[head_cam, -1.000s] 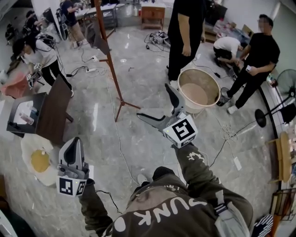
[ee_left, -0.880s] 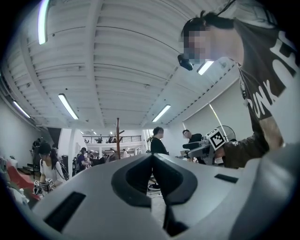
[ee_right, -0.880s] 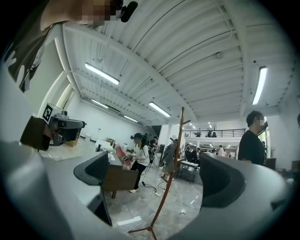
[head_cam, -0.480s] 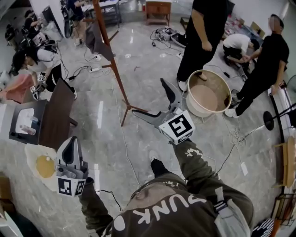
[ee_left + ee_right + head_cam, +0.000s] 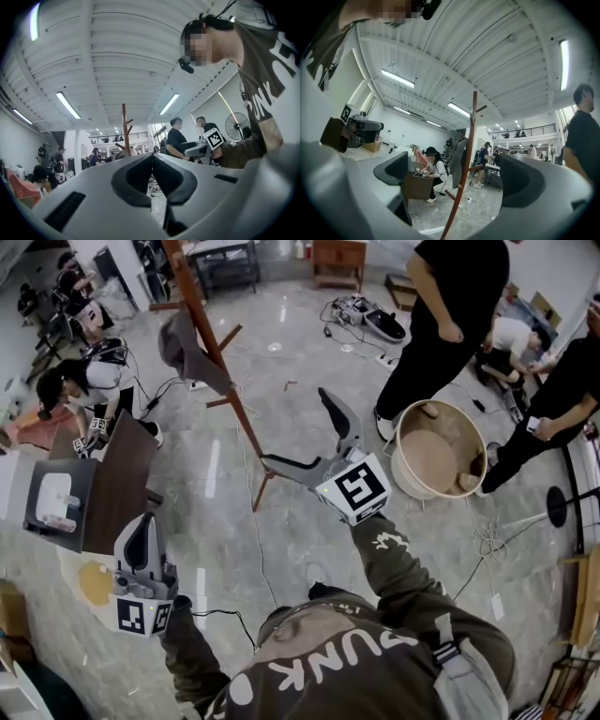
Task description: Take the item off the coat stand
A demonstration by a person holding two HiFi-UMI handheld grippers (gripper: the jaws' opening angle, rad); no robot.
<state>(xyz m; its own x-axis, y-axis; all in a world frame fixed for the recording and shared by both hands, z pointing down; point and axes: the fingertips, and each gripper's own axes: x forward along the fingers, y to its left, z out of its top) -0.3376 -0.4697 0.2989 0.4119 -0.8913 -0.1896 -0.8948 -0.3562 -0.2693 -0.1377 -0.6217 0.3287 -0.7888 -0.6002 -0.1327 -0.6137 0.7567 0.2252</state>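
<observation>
A wooden coat stand (image 5: 217, 362) rises from the stone floor ahead of me, and a grey garment (image 5: 190, 351) hangs on its left side. My right gripper (image 5: 295, 429) is held out open just right of the stand's lower pole, with nothing between its fingers. In the right gripper view the pole (image 5: 465, 168) and the hanging garment (image 5: 457, 166) stand between the wide-open jaws of the right gripper (image 5: 457, 174), some way off. My left gripper (image 5: 142, 523) is low at the left, shut and empty. Its jaws meet in the left gripper view (image 5: 152, 158), with the stand (image 5: 125, 129) far behind.
A round tan tub (image 5: 438, 451) stands right of my right gripper, with a person in black (image 5: 448, 306) beside it. A dark table (image 5: 117, 474) and a crouching person (image 5: 89, 381) are at the left. Cables (image 5: 246, 456) trail on the floor round the stand's feet (image 5: 261, 493).
I have come closer to the coat stand. The open right gripper has moved up and left toward the pole. The left gripper has stayed low and shut.
</observation>
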